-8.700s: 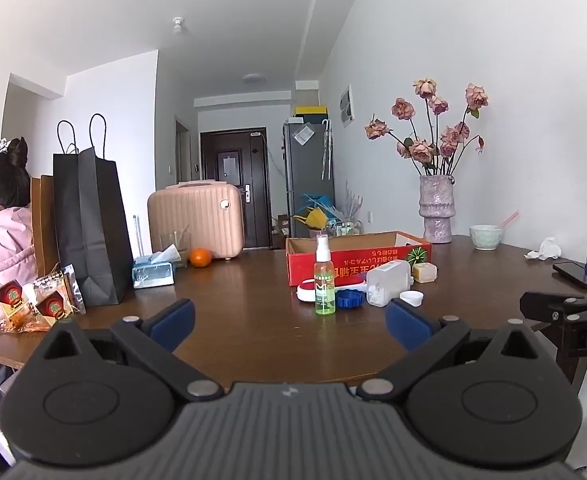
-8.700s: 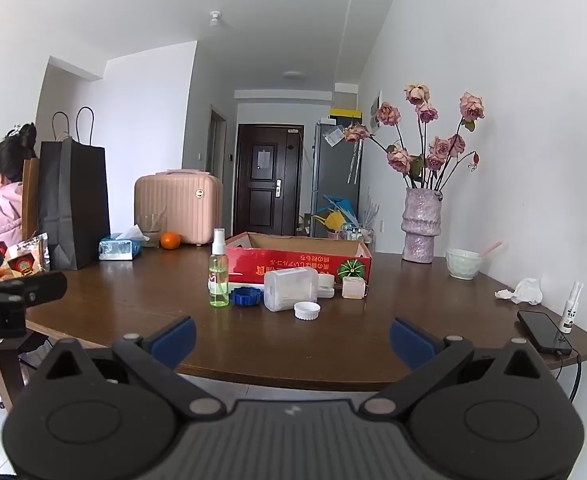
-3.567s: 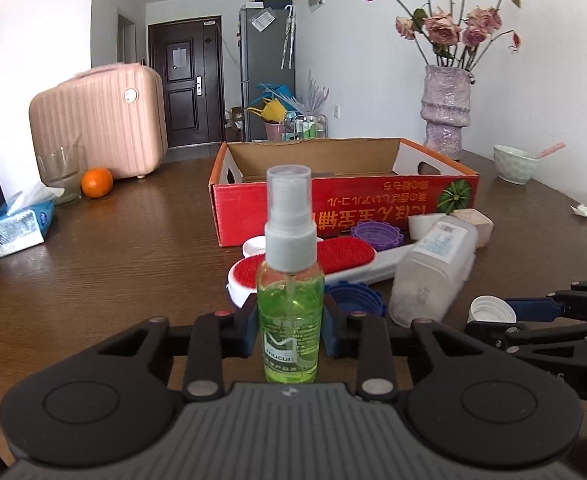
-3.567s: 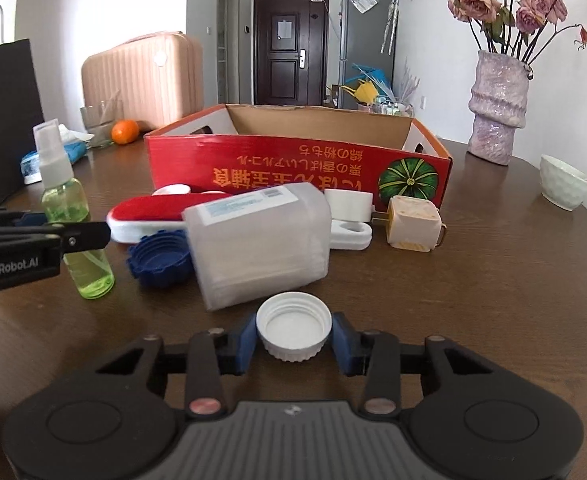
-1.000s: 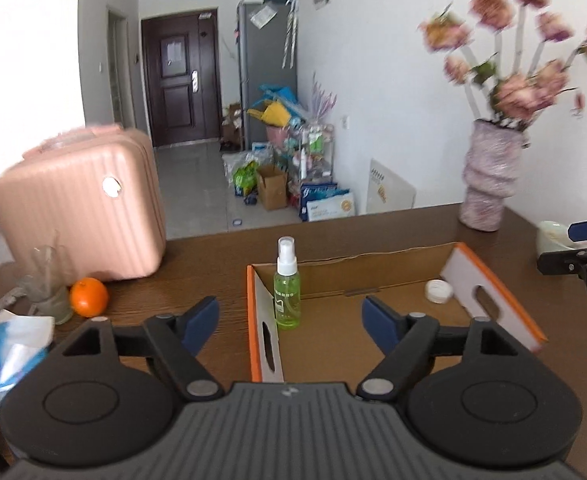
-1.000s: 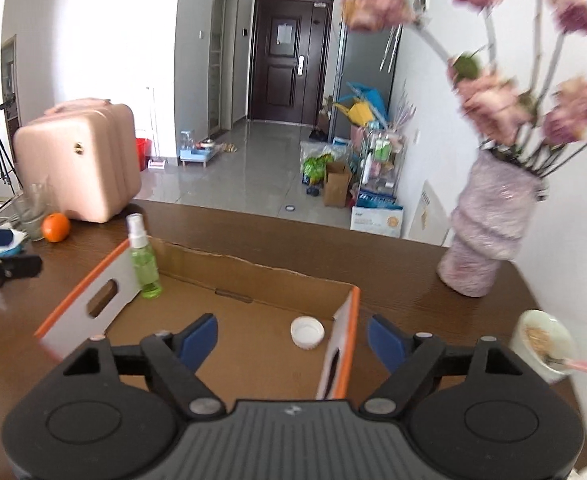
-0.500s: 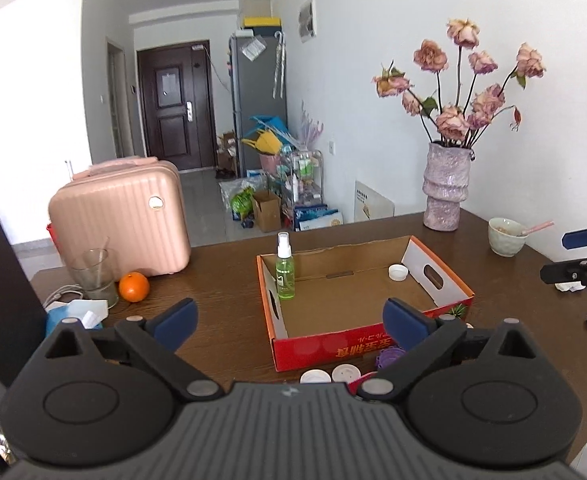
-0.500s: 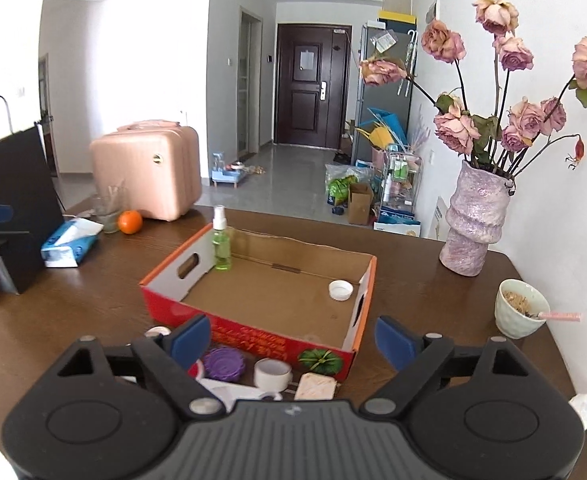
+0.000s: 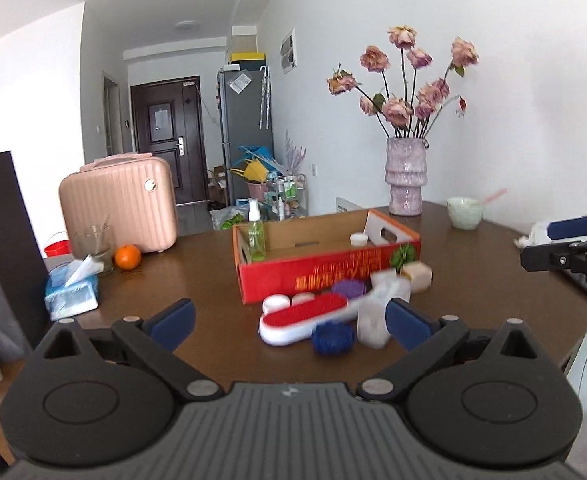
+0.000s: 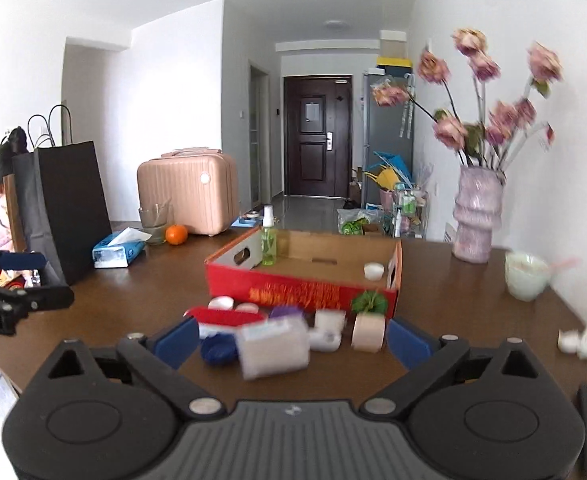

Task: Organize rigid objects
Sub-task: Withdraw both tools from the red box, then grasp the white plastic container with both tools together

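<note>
The left claw (image 9: 289, 318) is seen spread wide above the near part of the brown desk (image 9: 181, 276), with nothing gripped between its blue pads. The right claw (image 10: 291, 338) is still opening, its jaws already far apart, and nothing is pressed between them; the loose items are seen through the gap, lying on the desk beyond.

A red cardboard box (image 9: 317, 274) is set near the middle of the desk. Inside it, a green spray bottle (image 9: 256, 236) is stood upright in the far left corner, and a white cap (image 9: 358, 239) is laid near the right end wall.

In front of the box a cluster of items is left on the desk: a red and white brush (image 9: 309, 318), a blue lid (image 9: 332, 338) just before it, a translucent plastic container (image 9: 377, 312) beside the brush, a purple lid (image 9: 349, 289) close to the box wall, and a beige block (image 9: 419, 276) at the right corner of the box. These are blurred, so finer detail cannot be told.

Further left, a tissue pack (image 9: 71, 290), an orange (image 9: 127, 257), a glass (image 9: 92, 240) and a pink suitcase (image 9: 119, 204) are seen, with a black paper bag (image 10: 67, 210) at the desk's edge. A vase of pink flowers (image 9: 406, 176) and a pale bowl (image 9: 464, 213) are placed at the far right.
</note>
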`<state>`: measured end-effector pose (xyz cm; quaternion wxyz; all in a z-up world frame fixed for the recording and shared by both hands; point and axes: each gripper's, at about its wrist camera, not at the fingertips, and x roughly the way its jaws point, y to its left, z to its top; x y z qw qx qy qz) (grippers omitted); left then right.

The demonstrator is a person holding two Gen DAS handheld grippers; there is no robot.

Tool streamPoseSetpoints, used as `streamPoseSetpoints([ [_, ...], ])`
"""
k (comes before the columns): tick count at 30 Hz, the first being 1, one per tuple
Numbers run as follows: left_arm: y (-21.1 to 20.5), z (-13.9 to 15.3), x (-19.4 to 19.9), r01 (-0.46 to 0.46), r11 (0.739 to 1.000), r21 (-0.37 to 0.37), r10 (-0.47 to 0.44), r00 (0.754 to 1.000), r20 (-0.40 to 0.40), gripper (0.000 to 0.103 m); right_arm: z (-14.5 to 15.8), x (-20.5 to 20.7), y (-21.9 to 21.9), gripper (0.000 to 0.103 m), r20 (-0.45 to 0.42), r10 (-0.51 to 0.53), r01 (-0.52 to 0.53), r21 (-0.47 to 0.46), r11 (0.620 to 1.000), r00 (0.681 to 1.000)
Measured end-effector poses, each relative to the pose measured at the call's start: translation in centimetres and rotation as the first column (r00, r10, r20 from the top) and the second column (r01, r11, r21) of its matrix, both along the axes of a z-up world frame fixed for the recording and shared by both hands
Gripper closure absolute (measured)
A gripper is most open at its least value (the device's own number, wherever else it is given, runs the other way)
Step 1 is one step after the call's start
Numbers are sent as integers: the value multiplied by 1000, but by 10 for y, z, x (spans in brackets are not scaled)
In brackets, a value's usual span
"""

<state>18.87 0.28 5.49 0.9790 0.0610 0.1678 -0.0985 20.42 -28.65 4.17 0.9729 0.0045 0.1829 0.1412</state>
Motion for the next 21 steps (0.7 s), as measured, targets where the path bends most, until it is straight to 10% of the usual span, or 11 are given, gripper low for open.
streamPoseSetpoints([
  [18, -25, -42, 53, 4, 999, -39, -10, 989, -148, 1, -64, 23, -5, 14, -158, -71, 84, 76, 994, 985],
  [21, -41, -41, 81, 39, 996, -80, -52, 985, -167, 27, -60, 62, -8, 33, -169, -45, 66, 117, 991, 985],
])
